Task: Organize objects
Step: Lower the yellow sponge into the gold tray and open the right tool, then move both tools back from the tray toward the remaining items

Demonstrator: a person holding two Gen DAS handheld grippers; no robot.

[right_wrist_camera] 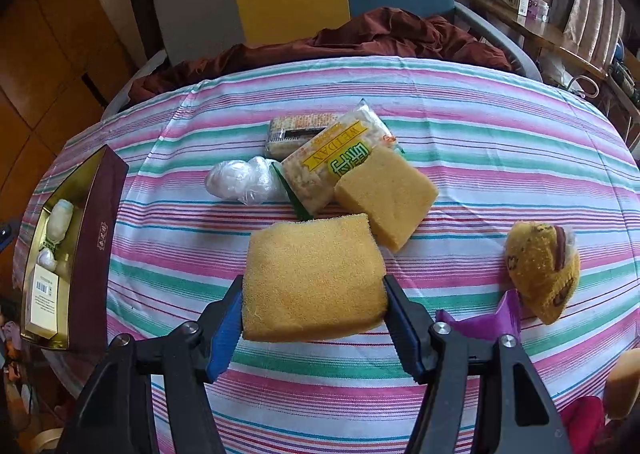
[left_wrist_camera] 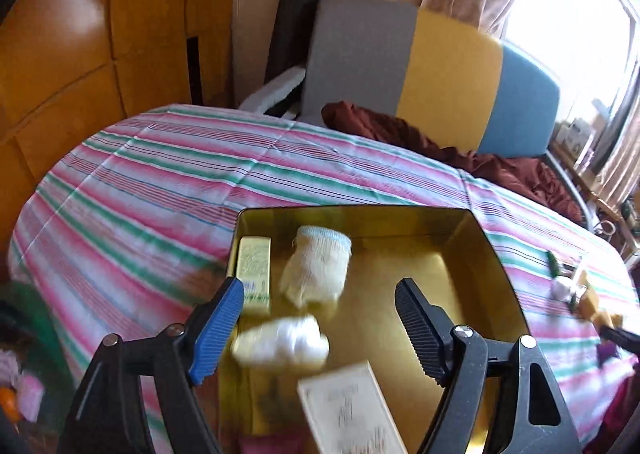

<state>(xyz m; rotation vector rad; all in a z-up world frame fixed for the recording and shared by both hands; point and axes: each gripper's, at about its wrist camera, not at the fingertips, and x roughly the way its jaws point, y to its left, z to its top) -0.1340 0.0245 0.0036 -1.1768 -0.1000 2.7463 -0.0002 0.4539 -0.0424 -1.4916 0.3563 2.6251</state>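
Yellow sponge [right_wrist_camera: 314,278] gripped, gold tin [left_wrist_camera: 460,250] open

The tin [right_wrist_camera: 86,238] sits at the left edge of the bed [right_wrist_camera: 480,133], with a box [right_wrist_camera: 44,304], a glove [right_wrist_camera: 60,217] and a wrapped bundle [right_wrist_camera: 47,258] inside it. Mid-bed, one sponge [right_wrist_camera: 386,193] lies on the snack packet [right_wrist_camera: 332,161], with a plastic wad [right_wrist_camera: 240,179] to their left. Nearer, another sponge [right_wrist_camera: 314,278] sits between the right fingers [right_wrist_camera: 222,328], and a plush toy [right_wrist_camera: 542,270] lies far right.

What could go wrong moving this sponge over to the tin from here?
The right gripper pinches only the near edge of the sponge; soft foam may sag or slip out. The left gripper hangs open over the tin, so the two could collide. The tin already holds a sock and boxes, so space is tight.
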